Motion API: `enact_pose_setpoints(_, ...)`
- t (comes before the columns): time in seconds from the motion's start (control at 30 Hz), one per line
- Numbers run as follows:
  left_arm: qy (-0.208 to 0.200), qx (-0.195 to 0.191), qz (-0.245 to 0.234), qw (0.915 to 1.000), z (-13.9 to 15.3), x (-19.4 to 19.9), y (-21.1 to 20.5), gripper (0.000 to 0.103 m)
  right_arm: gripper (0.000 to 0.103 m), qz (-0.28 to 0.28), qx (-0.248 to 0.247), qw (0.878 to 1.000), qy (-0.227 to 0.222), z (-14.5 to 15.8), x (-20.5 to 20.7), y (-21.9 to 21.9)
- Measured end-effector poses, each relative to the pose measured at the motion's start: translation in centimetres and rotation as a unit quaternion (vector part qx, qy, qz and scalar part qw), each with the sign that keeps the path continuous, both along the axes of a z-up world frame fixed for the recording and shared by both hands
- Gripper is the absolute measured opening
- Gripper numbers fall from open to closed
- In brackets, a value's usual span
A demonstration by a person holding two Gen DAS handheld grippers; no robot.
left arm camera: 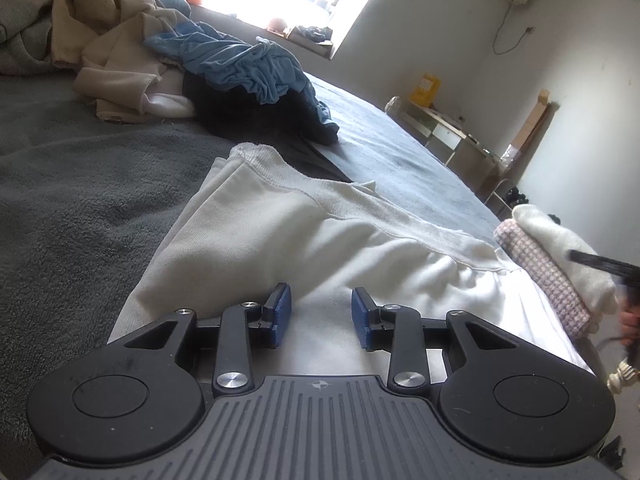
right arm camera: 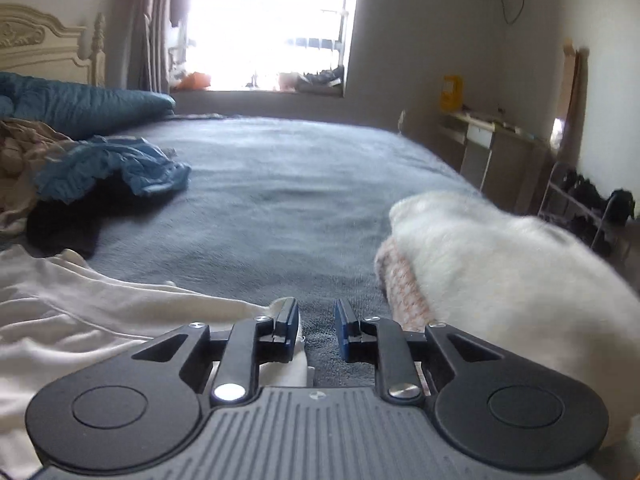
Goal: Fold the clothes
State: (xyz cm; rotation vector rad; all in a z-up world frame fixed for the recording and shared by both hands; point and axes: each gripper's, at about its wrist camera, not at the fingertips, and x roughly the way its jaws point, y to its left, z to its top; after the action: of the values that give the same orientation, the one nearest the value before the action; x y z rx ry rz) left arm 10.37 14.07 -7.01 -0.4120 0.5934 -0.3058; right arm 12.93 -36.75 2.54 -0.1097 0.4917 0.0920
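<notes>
The left gripper (left arm camera: 321, 316) is hovering released over the white garment (left arm camera: 280, 232), which is lying flat on the grey bed (left arm camera: 80, 184) and stretching toward 12 o'clock. The right gripper (right arm camera: 317, 330) is gaping empty, the garment's edge (right arm camera: 120, 308) at 9 o'clock, a folded stack (right arm camera: 480, 248) at 2 o'clock.

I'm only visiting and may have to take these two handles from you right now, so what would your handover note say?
Left gripper: jaws apart, empty, over the white garment spread on the bed.
Right gripper: jaws apart, nothing between them, at that garment's edge.
Done: a folded stack sits on the right.
Left: fold the white garment, then the heap of blue, beige and black clothes.
</notes>
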Motion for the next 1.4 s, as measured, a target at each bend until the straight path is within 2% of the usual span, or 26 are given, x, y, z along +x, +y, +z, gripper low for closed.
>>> enact_pose_setpoints(0.1,-0.01,-0.006,0.004,0.9999,0.8,-0.8,0.0,0.033,0.024,0.029,0.027,0.999,-0.017,3.1,-6.4,-1.1)
enact_pose_setpoints(0.2,-0.025,-0.009,-0.001,0.9996,1.6,-1.7,-0.5,0.033,0.024,0.069,0.036,0.997,-0.001,2.9,-9.9,0.0)
enact_pose_setpoints(0.3,-0.021,-0.003,-0.003,0.9998,1.9,-2.4,-1.6,0.033,0.024,0.11,0.032,0.993,0.02,-0.5,-11.6,3.1)
enact_pose_setpoints(0.4,-0.007,0.01,-0.001,0.9999,1.4,-2.5,-2.5,0.033,0.022,0.14,0.058,0.988,0.034,-4.2,-12.5,5.3)
enact_pose_setpoints(0.47,0.005,0.027,0.006,0.9996,0.7,-2.3,-2.8,0.033,0.022,0.138,0.058,0.988,0.044,-6.4,-13.0,5.1)
enact_pose_setpoints(0.53,0.014,0.033,0.015,0.9993,0.0,-2.1,-2.6,0.033,0.021,0.095,0.043,0.993,0.051,-8.1,-13.9,2.3)
enact_pose_setpoints(0.6,0.018,0.017,0.019,0.9995,-0.2,-2.1,-1.9,0.033,0.019,0.05,0.031,0.997,0.058,-9.8,-14.9,-0.5)
enact_pose_setpoints(0.63,0.02,0.013,0.022,0.9995,-0.1,-2.1,-1.7,0.033,0.013,0.016,0.05,0.997,0.065,-9.8,-15.4,-2.8)
enact_pose_setpoints(0.67,0.022,0.01,0.025,0.9994,0.0,-2.2,-1.4,0.033,0.022,-0.019,0.068,0.995,0.071,-9.8,-15.8,-4.9)
enact_pose_setpoints(0.73,0.025,0.0,0.033,0.9991,0.4,-2.5,-1.0,0.033,0.022,-0.078,0.092,0.99,0.076,-9.3,-16.6,-7.5)
enact_pose_setpoints(0.77,0.026,-0.009,0.038,0.9989,0.6,-2.9,-0.7,0.033,0.022,-0.087,0.131,0.985,0.071,-9.0,-17.3,-8.5)
enact_pose_setpoints(0.8,0.026,-0.02,0.043,0.9985,0.9,-3.5,-0.3,0.033,0.023,-0.094,0.173,0.978,0.066,-8.6,-18.0,-9.5)
enact_pose_setpoints(0.83,0.023,-0.031,0.049,0.9981,1.2,-4.2,0.0,0.033,0.024,-0.092,0.234,0.966,0.062,-8.5,-18.8,-10.4)
enact_pose_setpoints(0.9,0.017,-0.059,0.061,0.9963,1.7,-5.7,0.8,0.034,0.03,-0.089,0.352,0.929,0.069,-8.9,-19.5,-11.2)
enact_pose_setpoints(0.97,0.015,-0.098,0.073,0.9924,1.8,-7.5,1.7,0.037,0.039,-0.077,0.441,0.89,0.086,-10.1,-19.3,-10.7)
enact_pose_setpoints(1.03,0.022,-0.141,0.084,0.9862,1.2,-8.9,2.5,0.043,0.041,-0.07,0.511,0.849,0.113,-11.9,-18.5,-9.8)
enact_pose_setpoints(1.1,0.033,-0.18,0.095,0.9785,0.1,-9.9,3.1,0.047,0.041,-0.073,0.551,0.819,0.139,-13.6,-17.1,-8.6)
enact_pose_setpoints(1.13,0.039,-0.199,0.101,0.9739,-0.5,-10.2,3.4,0.052,0.041,-0.075,0.569,0.805,0.151,-14.4,-16.5,-8.0)
enact_pose_setpoints(1.2,0.05,-0.237,0.113,0.9636,-1.8,-10.9,4.1,0.057,0.041,-0.089,0.577,0.797,0.153,-15.0,-15.4,-7.5)
enact_pose_setpoints(1.3,0.054,-0.29,0.14,0.9451,-3.3,-10.8,5.2,0.058,0.042,-0.096,0.596,0.784,0.144,-15.4,-14.2,-7.1)
enact_pose_setpoints(1.37,0.051,-0.322,0.152,0.9329,-4.0,-10.5,6.0,0.058,0.042,-0.105,0.6,0.78,0.143,-15.4,-13.8,-7.0)
enact_pose_setpoints(1.4,0.048,-0.325,0.156,0.9316,-4.0,-10.1,6.2,0.058,0.04,-0.113,0.603,0.777,0.142,-15.4,-13.7,-7.1)
